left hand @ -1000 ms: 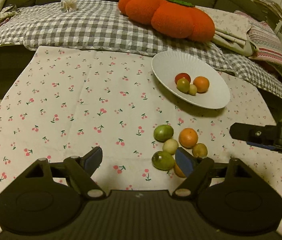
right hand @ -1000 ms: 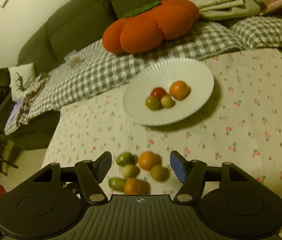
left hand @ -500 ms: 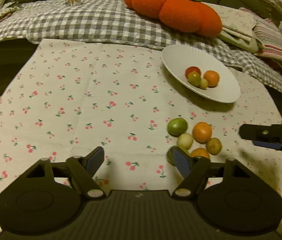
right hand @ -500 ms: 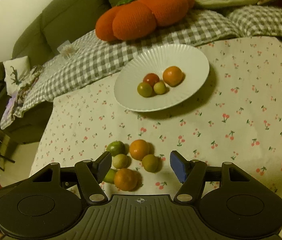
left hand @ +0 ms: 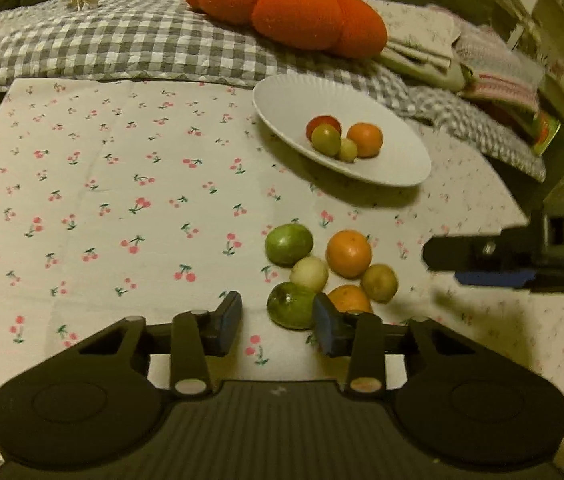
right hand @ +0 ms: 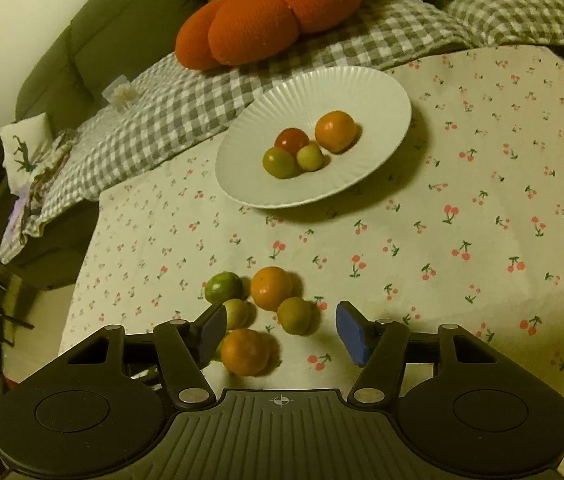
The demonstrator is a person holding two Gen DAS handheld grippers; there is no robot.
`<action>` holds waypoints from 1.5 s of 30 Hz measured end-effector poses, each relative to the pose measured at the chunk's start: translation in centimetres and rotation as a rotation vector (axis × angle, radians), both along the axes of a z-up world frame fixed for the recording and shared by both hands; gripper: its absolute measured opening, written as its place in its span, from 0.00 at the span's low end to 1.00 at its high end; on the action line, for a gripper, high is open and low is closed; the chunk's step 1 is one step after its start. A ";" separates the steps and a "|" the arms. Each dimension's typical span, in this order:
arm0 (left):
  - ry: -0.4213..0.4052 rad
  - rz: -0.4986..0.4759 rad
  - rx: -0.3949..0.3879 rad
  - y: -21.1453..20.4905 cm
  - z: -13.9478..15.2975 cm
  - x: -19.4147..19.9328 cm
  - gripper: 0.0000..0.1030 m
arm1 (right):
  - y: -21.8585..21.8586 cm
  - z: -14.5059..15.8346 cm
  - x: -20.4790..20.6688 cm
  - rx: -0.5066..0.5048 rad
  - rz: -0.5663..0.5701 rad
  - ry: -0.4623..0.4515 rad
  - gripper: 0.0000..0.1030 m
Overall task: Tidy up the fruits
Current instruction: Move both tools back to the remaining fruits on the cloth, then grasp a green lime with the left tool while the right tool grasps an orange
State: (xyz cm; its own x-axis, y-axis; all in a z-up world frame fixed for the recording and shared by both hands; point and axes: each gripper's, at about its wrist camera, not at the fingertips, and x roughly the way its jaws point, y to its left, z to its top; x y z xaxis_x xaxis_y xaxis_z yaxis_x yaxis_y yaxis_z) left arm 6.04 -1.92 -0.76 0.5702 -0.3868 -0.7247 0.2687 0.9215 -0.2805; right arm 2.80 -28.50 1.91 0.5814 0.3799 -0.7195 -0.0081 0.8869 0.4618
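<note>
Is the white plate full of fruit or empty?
Neither, partly filled. The white plate holds four fruits bunched near its middle; most of it is bare.

My left claw (left hand: 277, 322) is matte black plastic — two round-lobed housings, a ribbed centre plate, silver pivot screws, and blue rubber pads (left hand: 324, 322) on angled black fingers. My right claw (right hand: 282, 330) looks identical, with a small crosshair mark on its plate.

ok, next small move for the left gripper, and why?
Likely finish closing on the dark green fruit. The left gripper is closing with that fruit between its jaws, close to the right pad, the left pad not yet touching. It lies off the plate, which holds four fruits.
</note>
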 end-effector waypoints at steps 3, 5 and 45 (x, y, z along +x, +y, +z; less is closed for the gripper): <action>0.010 -0.011 -0.030 -0.3 -0.5 0.1 0.31 | 0.3 0.0 0.0 0.004 0.015 0.002 0.58; -0.008 -0.015 -0.041 -0.6 -0.6 -0.2 0.29 | 0.3 -0.1 0.0 0.018 0.020 0.010 0.58; 0.033 0.169 0.050 2.0 1.4 -0.2 0.26 | 7.3 -3.5 -0.1 -0.182 0.173 -0.032 0.32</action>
